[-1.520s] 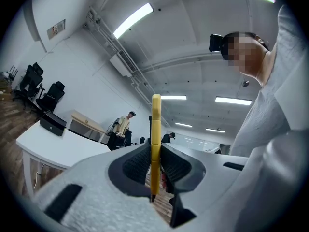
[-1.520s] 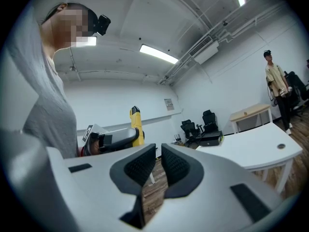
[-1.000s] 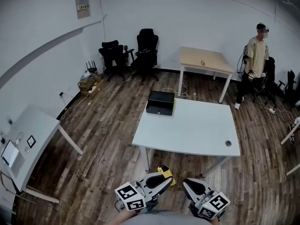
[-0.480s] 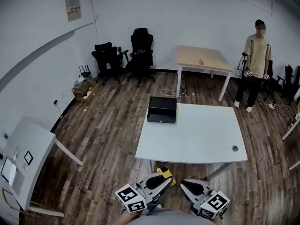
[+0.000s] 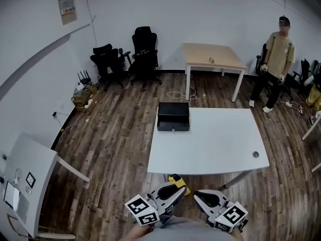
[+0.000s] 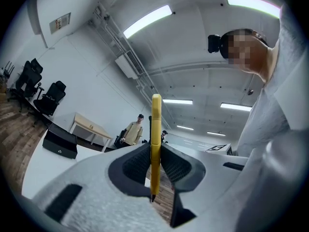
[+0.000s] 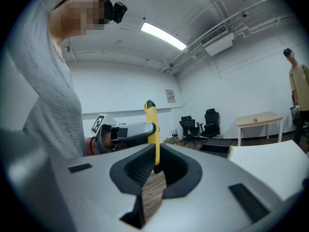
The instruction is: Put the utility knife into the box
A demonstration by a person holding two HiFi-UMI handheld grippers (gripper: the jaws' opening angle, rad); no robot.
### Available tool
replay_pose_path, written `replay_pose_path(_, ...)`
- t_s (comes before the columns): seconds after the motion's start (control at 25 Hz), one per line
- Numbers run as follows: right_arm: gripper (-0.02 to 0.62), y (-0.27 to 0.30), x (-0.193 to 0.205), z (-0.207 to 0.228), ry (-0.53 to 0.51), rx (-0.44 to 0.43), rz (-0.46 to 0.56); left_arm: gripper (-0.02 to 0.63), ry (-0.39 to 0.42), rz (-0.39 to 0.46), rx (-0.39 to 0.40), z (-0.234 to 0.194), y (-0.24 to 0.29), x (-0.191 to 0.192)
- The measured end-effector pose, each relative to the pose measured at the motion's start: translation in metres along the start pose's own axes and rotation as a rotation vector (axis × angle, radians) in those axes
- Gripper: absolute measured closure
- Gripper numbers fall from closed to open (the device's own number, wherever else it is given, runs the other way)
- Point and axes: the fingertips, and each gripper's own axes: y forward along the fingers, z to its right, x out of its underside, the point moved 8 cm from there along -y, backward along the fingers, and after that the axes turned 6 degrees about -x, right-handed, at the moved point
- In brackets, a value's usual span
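Right now my left gripper [image 5: 178, 189] sits low against my body, jaws pinching the one yellow utility knife [image 5: 176, 181] – its body stands upright between the pads, its end poking up past the tips. My right gripper [image 5: 198, 195] is just beside it at the same height, pressed together with nothing between its jaws; in its own view only floorboards show through the slit behind them. Both grippers point forward, and both are over the wooden floor [image 5: 115, 134], just short of the near edge of the white surface [image 5: 210, 139]. One black box [image 5: 173, 116] rests at that surface's far left corner – well apart from the knife. Beyond it stands one light wooden table [image 5: 213, 56], with black office chairs [image 5: 144, 46] against the back wall to its left – at least two. One person [image 5: 276, 49] stands at the far right.
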Motion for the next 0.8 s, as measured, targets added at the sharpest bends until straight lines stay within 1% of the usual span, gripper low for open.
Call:
replay_pose_path(0.08,0.558,0.000,0.003,0.005,-0.007,0.014,-0.018,0.531,-0.010,-0.007,0.006,-0.003,0.003,0.002)
replay_pose_path(0.2,0.558,0.004,0.007,0.012,0.009,0.020,-0.023,0.531,-0.027,-0.017,-0.004,-0.011,0.005,0.005)
replay_pose_path(0.44,0.558,0.018,0.004,0.036,0.027,-0.013,-0.031,0.531,-0.041,-0.015,-0.036,-0.032,0.022,0.004)
replay_pose_path(0.52,0.558,0.022,0.005,0.049,0.018,-0.024,-0.032,0.531,-0.040,-0.014,-0.043,-0.040,0.032,0.003)
replay_pose_path(0.64,0.558,0.032,-0.006,0.070,-0.020,-0.041,-0.066,0.531,-0.037,-0.019,-0.047,-0.052,0.049,-0.004)
replay_pose_path(0.72,0.558,0.040,-0.019,0.085,-0.032,-0.046,-0.074,0.531,-0.035,-0.023,-0.050,-0.060,0.062,-0.008)
replay_pose_path(0.8,0.558,0.043,-0.024,0.102,-0.036,-0.049,-0.083,0.531,-0.031,-0.029,-0.053,-0.068,0.076,-0.012)
